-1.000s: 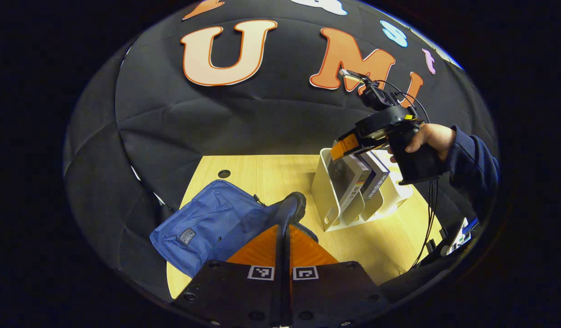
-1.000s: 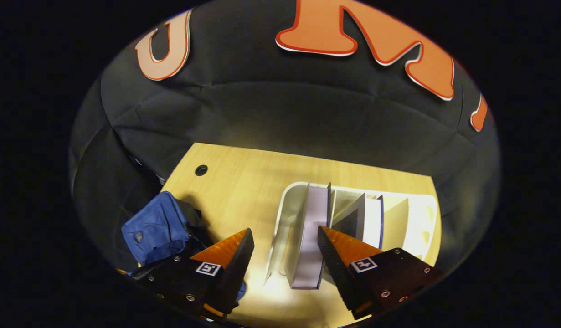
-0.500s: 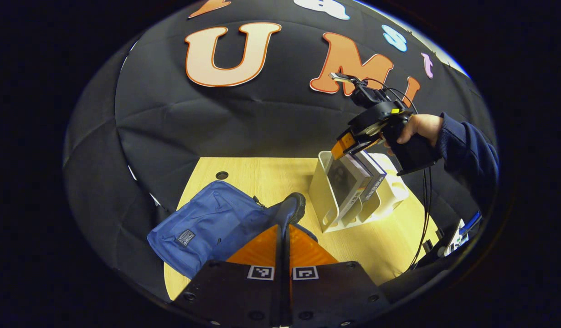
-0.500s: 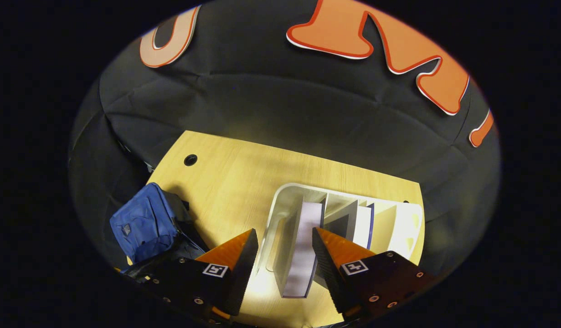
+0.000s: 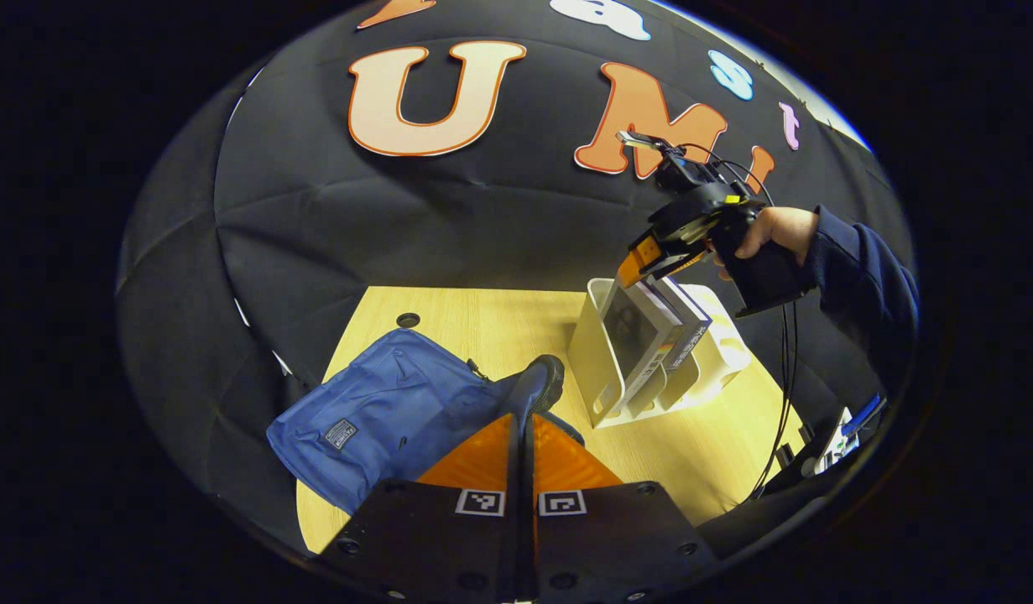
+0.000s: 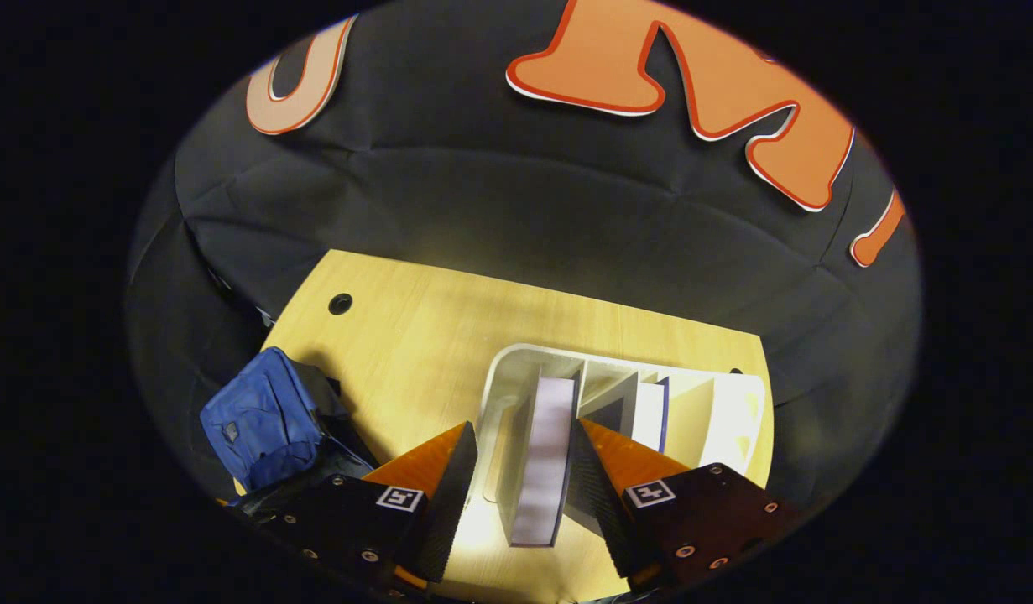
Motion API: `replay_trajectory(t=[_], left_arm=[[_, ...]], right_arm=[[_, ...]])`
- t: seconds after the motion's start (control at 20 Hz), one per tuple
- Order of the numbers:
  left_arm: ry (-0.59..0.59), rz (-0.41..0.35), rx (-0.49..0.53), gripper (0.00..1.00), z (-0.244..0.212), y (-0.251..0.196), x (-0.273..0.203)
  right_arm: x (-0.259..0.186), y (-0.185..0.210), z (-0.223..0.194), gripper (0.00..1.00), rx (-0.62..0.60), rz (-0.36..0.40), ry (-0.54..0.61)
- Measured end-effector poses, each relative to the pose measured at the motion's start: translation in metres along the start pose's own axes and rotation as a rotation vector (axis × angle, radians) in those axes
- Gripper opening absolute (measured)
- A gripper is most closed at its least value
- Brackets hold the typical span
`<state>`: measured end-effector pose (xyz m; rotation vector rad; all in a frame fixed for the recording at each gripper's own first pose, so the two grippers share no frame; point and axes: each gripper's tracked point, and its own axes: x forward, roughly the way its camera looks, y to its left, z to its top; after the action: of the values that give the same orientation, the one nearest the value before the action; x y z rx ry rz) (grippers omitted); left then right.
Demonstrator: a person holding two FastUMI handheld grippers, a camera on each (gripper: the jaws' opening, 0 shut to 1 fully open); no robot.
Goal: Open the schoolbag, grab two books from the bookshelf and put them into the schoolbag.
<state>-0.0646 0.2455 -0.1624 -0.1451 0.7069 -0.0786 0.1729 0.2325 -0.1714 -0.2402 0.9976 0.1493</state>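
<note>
Fingers of my right gripper stand apart on either side of the first book, whose top edge rises between them; I can't tell whether either touches it. That book stands in the white bookshelf, a second book one slot over. My left gripper is clamped on the schoolbag's dark opening edge. The blue schoolbag lies on the wooden table, just beside the bookshelf.
</note>
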Motion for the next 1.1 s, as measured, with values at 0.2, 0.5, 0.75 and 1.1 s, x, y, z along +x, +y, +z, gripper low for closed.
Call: replay_trajectory(t=[0.2, 0.5, 0.75, 1.1], left_arm=[[0.005, 0.0, -0.002, 0.01, -0.002, -0.001, 0.001], [0.017, 0.001, -0.008, 0.01, -0.01, -0.003, 0.003], [0.029, -0.003, -0.014, 0.01, -0.016, -0.005, 0.003], [0.044, -0.003, -0.009, 0.01, -0.02, -0.009, 0.004]], right_arm=[[0.016, -0.006, -0.007, 0.72, -0.018, -0.03, 0.039], [0.038, 0.0, -0.022, 0.62, 0.025, -0.016, 0.12], [0.054, 0.006, -0.034, 0.49, 0.036, -0.011, 0.196], [0.046, 0.012, -0.039, 0.38, 0.061, 0.035, 0.22]])
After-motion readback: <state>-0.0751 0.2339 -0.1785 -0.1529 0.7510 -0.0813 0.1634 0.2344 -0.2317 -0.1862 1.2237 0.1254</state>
